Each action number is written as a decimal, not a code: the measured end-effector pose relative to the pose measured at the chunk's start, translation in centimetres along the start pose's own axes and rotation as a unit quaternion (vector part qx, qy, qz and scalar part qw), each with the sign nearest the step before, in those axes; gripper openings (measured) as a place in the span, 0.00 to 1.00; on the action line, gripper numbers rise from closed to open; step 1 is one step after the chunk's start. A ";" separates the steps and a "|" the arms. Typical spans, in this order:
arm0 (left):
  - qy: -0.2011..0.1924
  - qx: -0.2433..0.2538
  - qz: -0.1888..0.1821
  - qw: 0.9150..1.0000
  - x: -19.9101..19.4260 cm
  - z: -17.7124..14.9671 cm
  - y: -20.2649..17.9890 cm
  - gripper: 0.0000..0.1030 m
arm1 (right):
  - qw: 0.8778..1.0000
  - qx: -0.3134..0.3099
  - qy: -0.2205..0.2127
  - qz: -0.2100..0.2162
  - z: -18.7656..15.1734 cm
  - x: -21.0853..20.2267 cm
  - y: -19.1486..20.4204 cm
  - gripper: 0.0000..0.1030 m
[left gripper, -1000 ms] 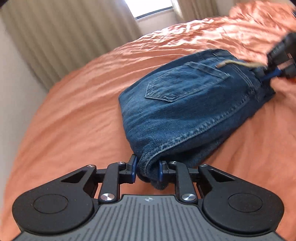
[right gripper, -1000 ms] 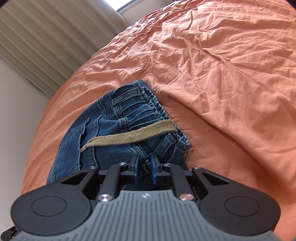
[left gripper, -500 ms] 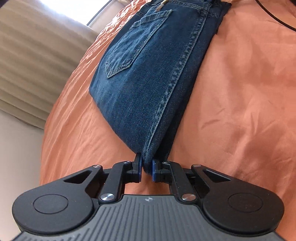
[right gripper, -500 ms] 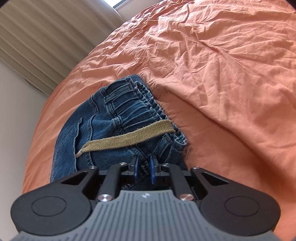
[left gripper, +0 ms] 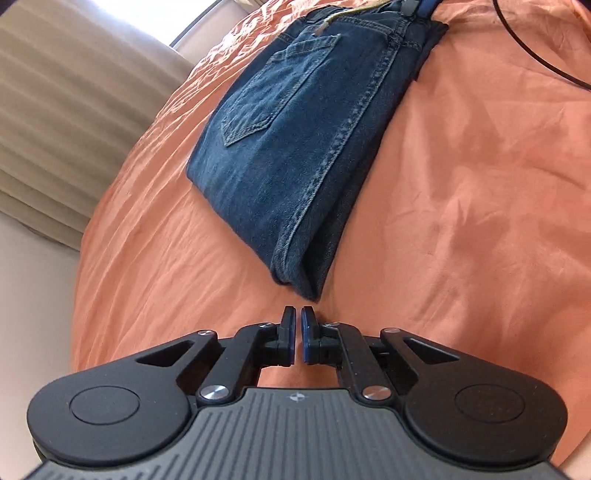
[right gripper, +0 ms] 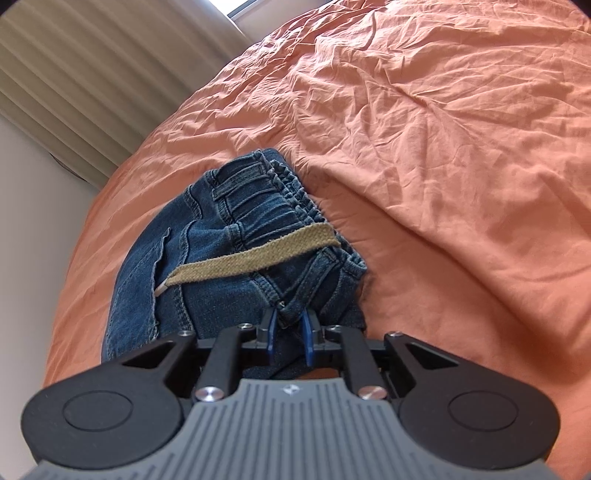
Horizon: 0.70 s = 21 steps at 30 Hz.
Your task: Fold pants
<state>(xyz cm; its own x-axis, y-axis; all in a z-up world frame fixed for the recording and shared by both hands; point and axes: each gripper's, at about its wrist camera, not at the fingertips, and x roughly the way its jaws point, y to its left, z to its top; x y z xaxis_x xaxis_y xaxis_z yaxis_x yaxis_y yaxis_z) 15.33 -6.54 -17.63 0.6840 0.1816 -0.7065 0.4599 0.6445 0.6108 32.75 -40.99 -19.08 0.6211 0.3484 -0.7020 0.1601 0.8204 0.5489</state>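
You have an orange bedsheet [right gripper: 424, 155] spread over the whole bed, creased and rumpled, most of all toward its far side. Beyond the bed's far left edge hangs a beige pleated curtain [left gripper: 70, 122], with a strip of bright window [right gripper: 242, 5] just beside it. A thin black cable [left gripper: 532, 48] lies across the sheet near the far right corner.

Dark blue denim on the pants [left gripper: 295, 147], faded paler along seams and pocket edges, lighter stitching throughout. Khaki-tan on the drawstring [right gripper: 255, 254] (white at its tip). Plain orange across the bedsheet [right gripper: 443, 147]. Beige on the curtain [left gripper: 66, 110], vertical pleats. Black on the left gripper [left gripper: 296, 332], blue pads, grey ribbed body.
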 end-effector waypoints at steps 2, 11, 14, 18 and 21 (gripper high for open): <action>-0.012 -0.035 -0.007 0.999 -1.0 0.3 1.5 0.12 | 1.000 -0.003 -0.021 0.016 0.1 -1.7 0.0 0.35; -0.040 -0.314 -0.106 0.943 -1.0 2.7 11.6 0.40 | 0.992 0.069 -0.076 0.068 1.9 -3.8 -2.9 0.59; -0.041 -0.424 -0.160 0.890 1.4 2.5 14.6 0.46 | 0.991 0.089 -0.070 0.068 2.6 -3.4 -4.2 0.61; -0.031 -0.533 -0.220 0.817 5.4 1.5 16.7 0.53 | 0.986 0.134 -0.028 0.095 2.7 -1.2 -5.8 0.62; -0.020 -0.583 -0.243 0.775 8.3 0.8 17.4 0.53 | 0.988 0.131 0.000 0.087 2.7 0.6 -5.8 0.62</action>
<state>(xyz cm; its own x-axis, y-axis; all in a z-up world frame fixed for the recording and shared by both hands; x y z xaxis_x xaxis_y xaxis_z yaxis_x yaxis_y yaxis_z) 29.46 5.59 -12.58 0.6189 -0.3011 -0.7255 -0.1398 0.8666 -0.4790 34.30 -46.79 -21.47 0.6561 0.4740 -0.5872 0.2439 0.6031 0.7594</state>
